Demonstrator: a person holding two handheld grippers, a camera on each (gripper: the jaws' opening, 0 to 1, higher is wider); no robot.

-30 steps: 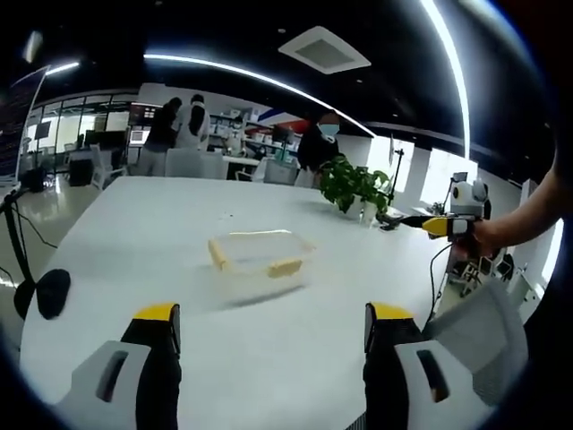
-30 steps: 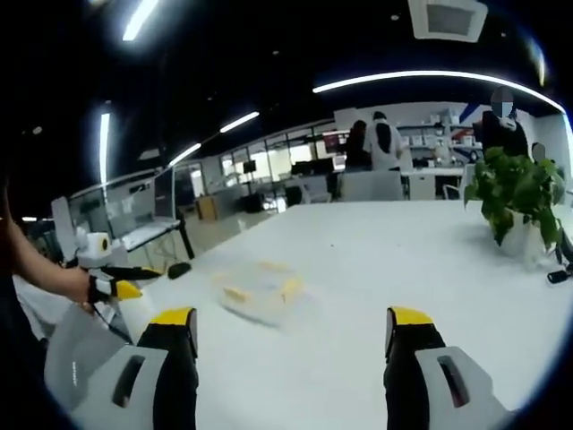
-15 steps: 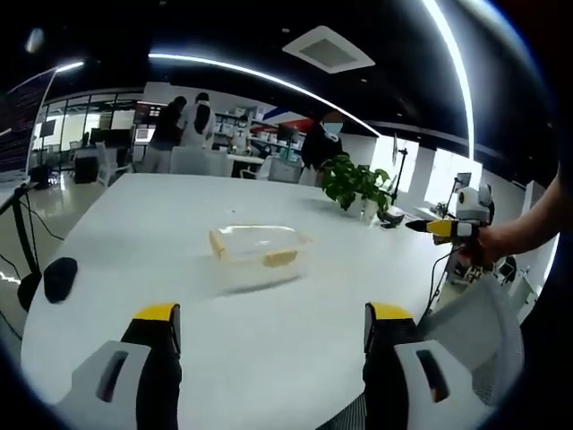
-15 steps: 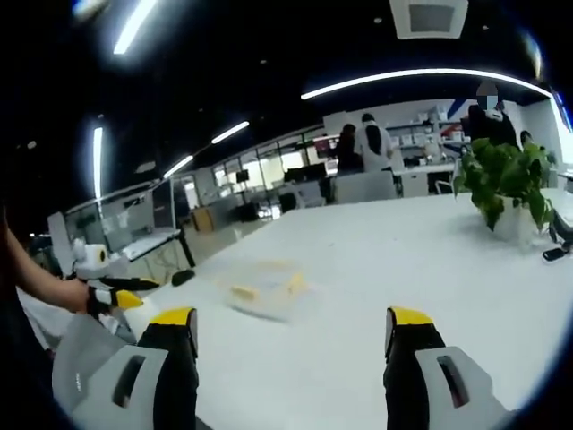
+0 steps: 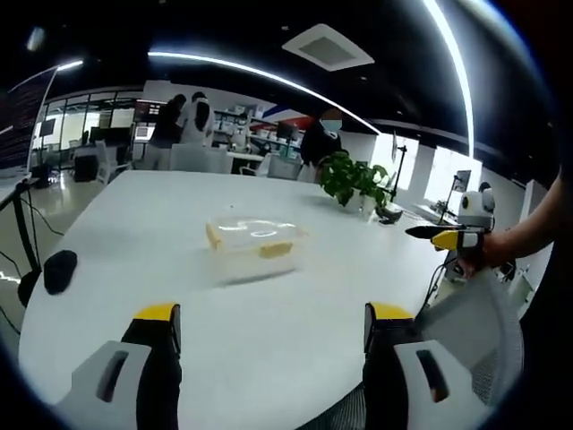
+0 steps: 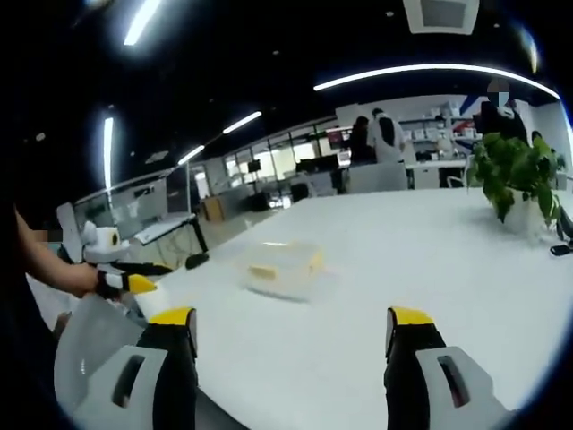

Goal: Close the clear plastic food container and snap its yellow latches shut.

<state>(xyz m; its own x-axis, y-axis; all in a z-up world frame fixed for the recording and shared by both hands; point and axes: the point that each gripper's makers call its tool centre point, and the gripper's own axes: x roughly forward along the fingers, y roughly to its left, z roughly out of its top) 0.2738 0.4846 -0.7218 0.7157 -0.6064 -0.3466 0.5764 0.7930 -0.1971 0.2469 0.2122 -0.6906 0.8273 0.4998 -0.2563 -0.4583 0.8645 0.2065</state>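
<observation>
I am holding my left gripper (image 5: 267,336) with its yellow-tipped jaws spread wide apart and gripping nothing, hanging above the near edge of the wide white counter (image 5: 134,233). My right gripper (image 6: 291,340) is showing the same: jaws standing well apart, empty, touching nothing.

Further out, the clear rectangular plastic food container with yellow latches (image 5: 252,242) is sitting on the counter well beyond both grippers, near the middle. In the right gripper view the container (image 6: 285,265) is looking blurred, so I cannot tell how squarely its lid is sitting.

I am judging the main risk to be the light container sliding when I am pressing one latch without bracing the opposite side. A skewed lid could also stop the latches from snapping.
</observation>
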